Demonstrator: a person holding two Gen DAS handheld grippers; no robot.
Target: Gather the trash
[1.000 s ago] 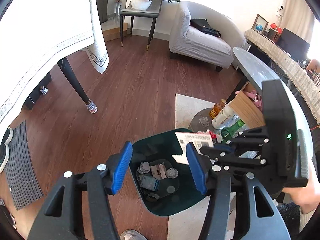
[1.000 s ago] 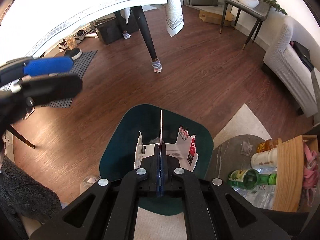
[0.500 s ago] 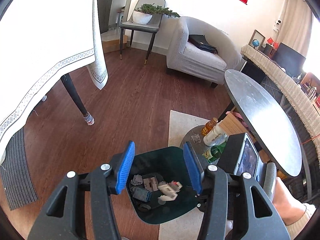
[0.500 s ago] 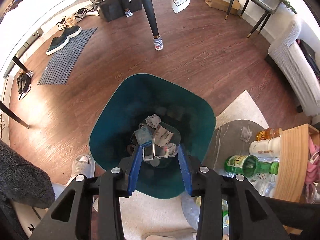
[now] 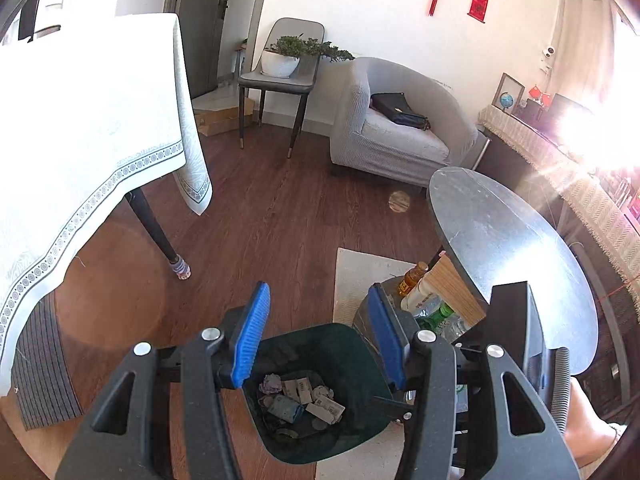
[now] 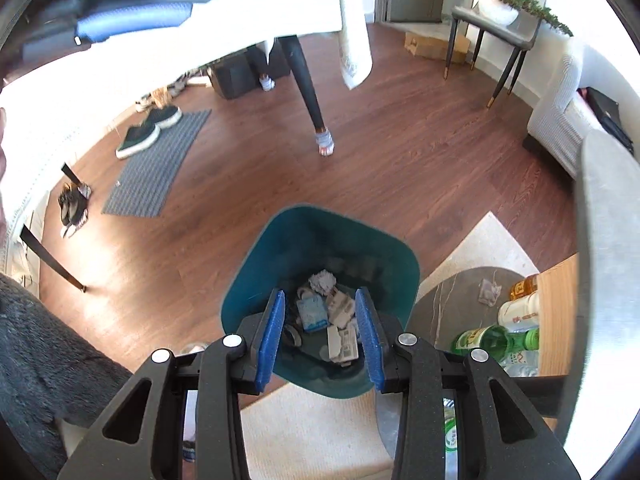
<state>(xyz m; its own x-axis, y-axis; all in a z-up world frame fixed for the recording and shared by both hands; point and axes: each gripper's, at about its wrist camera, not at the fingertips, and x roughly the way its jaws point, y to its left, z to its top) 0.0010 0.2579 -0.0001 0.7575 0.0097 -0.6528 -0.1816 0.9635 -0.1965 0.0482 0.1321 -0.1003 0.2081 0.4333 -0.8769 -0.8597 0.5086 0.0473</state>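
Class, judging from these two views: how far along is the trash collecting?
Done: paper and packets lie in the bin. In hand: nothing; right gripper and left gripper are open and empty. Possibly left: a crumpled wad on the low table.

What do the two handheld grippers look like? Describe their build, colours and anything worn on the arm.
Both the left gripper and the right gripper are matte black frames with triangular cut-outs and silver round bolts. Each finger ends in a ribbed blue pad. Seen from the left wrist, the right unit carries a black box and a ribbed grey hose. A dark fuzzy sleeve shows at the left.
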